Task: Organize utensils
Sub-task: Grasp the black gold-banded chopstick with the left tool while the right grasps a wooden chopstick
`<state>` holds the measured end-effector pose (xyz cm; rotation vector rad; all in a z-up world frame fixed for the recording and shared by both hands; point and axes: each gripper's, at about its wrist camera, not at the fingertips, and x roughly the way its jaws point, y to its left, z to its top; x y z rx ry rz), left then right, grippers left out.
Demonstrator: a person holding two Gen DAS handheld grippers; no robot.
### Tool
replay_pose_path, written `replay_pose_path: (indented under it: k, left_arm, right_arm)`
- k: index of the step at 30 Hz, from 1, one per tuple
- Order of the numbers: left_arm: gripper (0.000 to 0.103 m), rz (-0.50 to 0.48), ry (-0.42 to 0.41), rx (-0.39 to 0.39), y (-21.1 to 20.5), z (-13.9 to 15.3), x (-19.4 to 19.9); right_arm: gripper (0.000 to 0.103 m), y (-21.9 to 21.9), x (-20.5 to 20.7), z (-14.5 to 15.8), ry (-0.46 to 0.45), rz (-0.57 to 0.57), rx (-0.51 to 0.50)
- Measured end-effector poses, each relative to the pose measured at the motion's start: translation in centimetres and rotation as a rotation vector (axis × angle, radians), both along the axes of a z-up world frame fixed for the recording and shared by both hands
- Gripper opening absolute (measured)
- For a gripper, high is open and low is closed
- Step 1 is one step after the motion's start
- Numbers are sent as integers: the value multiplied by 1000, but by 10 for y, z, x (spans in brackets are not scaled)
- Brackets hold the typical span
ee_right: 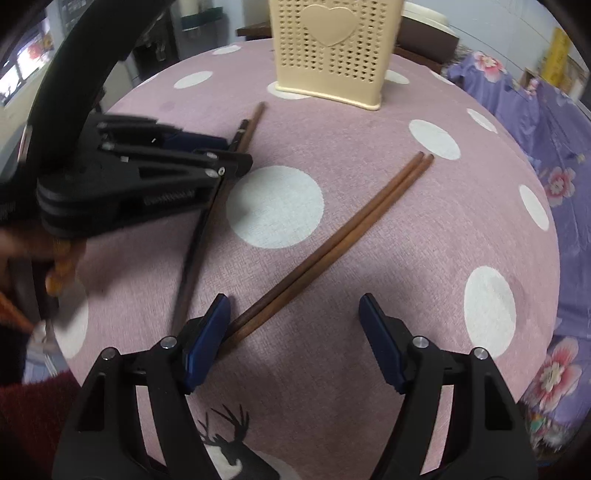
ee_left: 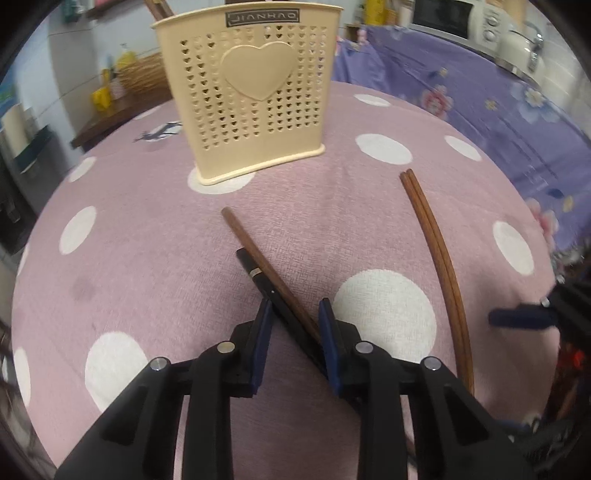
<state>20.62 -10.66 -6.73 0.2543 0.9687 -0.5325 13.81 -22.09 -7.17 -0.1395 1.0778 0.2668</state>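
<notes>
A cream utensil holder (ee_left: 243, 96) with a heart on its front stands at the far side of the pink dotted table (ee_left: 129, 229); brown sticks (ee_left: 159, 9) poke out of it. My left gripper (ee_left: 295, 310) is shut on a black chopstick (ee_left: 255, 271) and a brown chopstick (ee_left: 251, 243), which cross slantwise between its blue pads. In the right wrist view the left gripper (ee_right: 229, 151) sits over those two sticks, left of centre. A pair of brown chopsticks (ee_right: 351, 221) lies on the cloth. My right gripper (ee_right: 295, 314) is open, with the pair's near ends just inside its left pad (ee_right: 210, 328).
The holder (ee_right: 328, 55) stands about a chopstick's length beyond both pairs. A purple floral cloth (ee_left: 498, 122) covers furniture to the right, with a microwave (ee_left: 439, 14) and a white cooker (ee_left: 517, 44) behind. A wicker basket (ee_left: 144, 74) sits on a shelf at left. A hand (ee_right: 59, 266) holds the left gripper.
</notes>
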Motion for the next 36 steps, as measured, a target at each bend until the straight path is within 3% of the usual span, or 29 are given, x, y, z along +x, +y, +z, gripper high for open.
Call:
replay_pose_path:
  k: [4, 7, 10, 14, 19, 23, 28, 36]
  left_arm:
    - [23, -76, 80, -35, 10, 2, 12]
    - [23, -71, 87, -51, 13, 2, 11]
    - [23, -40, 60, -46, 17, 2, 8]
    - [23, 52, 20, -94, 27, 10, 2]
    - [23, 264, -24, -148, 46, 15, -3]
    - [23, 267, -20, -148, 38, 11, -7]
    - [23, 262, -9, -148, 31, 6, -6]
    - [23, 282, 2, -149, 35, 0, -9]
  right_arm:
    - [68, -5, 6, 1, 25, 104, -13]
    - [67, -8, 7, 3, 41, 157, -52]
    - [67, -22, 9, 5, 49, 126, -79]
    - [67, -41, 10, 13, 7, 26, -12]
    - [67, -64, 22, 21, -115, -248, 99]
    - [63, -63, 36, 12, -156, -355, 79]
    - [58, -62, 48, -2, -153, -399, 48]
    - [57, -74, 37, -2, -151, -434, 110]
